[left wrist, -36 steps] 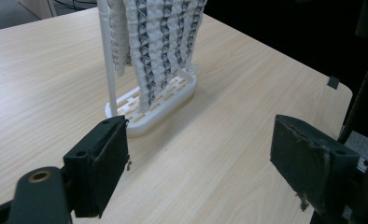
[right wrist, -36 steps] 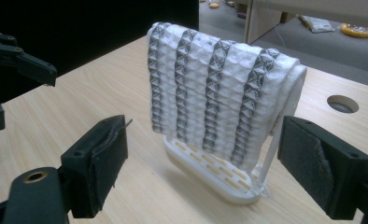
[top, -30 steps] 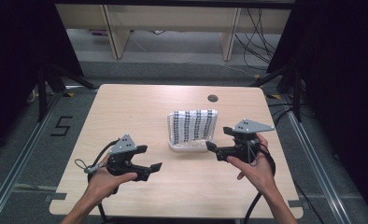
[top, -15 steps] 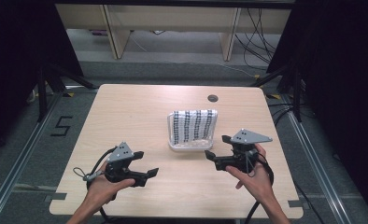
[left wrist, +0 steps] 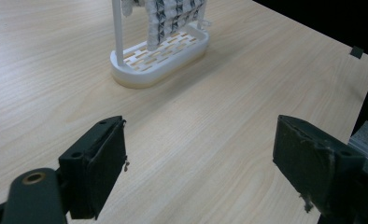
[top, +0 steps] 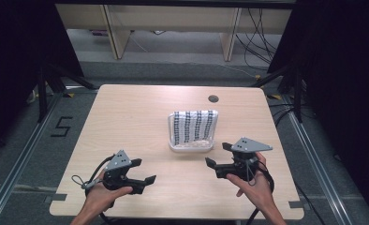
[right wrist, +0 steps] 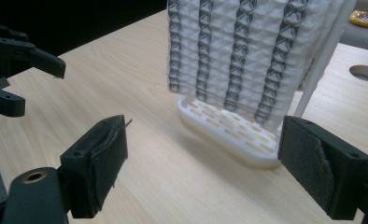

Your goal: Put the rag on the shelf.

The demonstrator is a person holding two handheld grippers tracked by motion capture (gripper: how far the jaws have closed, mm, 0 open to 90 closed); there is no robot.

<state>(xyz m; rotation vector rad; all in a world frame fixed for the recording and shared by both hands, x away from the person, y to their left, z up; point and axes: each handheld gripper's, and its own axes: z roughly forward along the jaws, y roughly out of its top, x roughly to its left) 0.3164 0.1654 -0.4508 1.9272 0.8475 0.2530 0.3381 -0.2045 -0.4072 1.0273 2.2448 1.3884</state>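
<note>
We see table (top: 126,122), light wood, cable hole (top: 213,98) near far edge. White rack (top: 192,146) with striped cloth (top: 193,125) right of centre. Left gripper (top: 144,171), right gripper (top: 217,155) near front edge: jaws spread, empty.

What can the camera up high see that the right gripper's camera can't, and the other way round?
High view alone: both hands, the whole table, the floor with a "5".

Right gripper view alone: a close look at the slots in the white rack's base and the right gripper's own fingers, standing wide apart.

Both: the striped cloth hanging on the rack, the table's round hole, the left gripper.
</note>
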